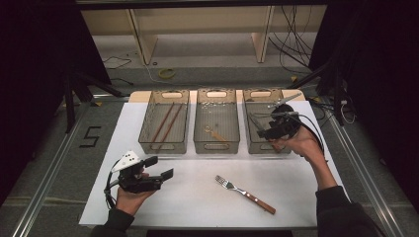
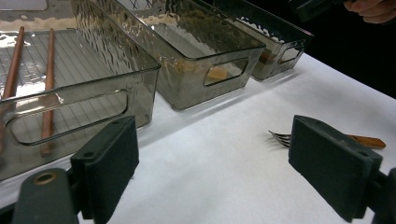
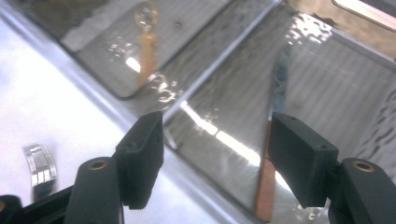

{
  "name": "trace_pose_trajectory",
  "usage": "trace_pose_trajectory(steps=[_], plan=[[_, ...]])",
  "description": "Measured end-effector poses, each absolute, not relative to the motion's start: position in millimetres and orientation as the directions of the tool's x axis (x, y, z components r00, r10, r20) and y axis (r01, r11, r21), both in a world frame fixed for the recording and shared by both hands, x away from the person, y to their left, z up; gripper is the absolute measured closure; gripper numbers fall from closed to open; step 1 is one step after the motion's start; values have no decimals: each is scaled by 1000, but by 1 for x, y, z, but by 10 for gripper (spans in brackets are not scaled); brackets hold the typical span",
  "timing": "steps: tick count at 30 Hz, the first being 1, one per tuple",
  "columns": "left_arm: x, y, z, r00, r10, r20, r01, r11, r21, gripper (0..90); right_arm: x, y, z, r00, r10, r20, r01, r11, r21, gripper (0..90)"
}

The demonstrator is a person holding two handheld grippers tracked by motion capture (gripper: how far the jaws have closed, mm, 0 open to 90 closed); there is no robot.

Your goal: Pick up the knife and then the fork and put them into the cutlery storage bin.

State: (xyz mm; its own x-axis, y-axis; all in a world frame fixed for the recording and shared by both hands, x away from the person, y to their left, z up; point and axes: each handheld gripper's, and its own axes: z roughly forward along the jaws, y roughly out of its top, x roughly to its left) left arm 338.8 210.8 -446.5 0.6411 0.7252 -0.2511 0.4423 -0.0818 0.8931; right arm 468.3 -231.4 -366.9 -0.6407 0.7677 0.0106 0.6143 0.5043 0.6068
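Observation:
A fork [image 1: 244, 193] with a wooden handle lies on the white mat [image 1: 197, 202], tines toward the bins; its tines [image 2: 280, 138] poke out beside a jaw in the left gripper view. My left gripper [image 1: 160, 168] hovers over the mat's left part, open and holding nothing [image 2: 212, 168]. My right gripper [image 1: 263, 129] hangs over the right bin [image 1: 261, 94], open [image 3: 217, 154]. Below its jaws a wooden-handled knife [image 3: 264, 186] lies on the bin floor, apart from the pads.
Three smoky clear bins stand side by side at the mat's far edge. The left bin [image 1: 163, 145] holds two chopsticks [image 1: 165, 122]. The middle bin [image 1: 216, 146] holds a wooden-handled spoon [image 3: 145, 42]. Cables and a wooden shelf lie beyond the table.

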Motion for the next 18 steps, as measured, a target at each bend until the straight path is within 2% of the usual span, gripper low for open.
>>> trace_pose_trajectory(steps=[18], plan=[[339,211,-447,641,725,-251,442,-81,893,158,424,-218,-368,-707,707,19,554,537,636,339]])
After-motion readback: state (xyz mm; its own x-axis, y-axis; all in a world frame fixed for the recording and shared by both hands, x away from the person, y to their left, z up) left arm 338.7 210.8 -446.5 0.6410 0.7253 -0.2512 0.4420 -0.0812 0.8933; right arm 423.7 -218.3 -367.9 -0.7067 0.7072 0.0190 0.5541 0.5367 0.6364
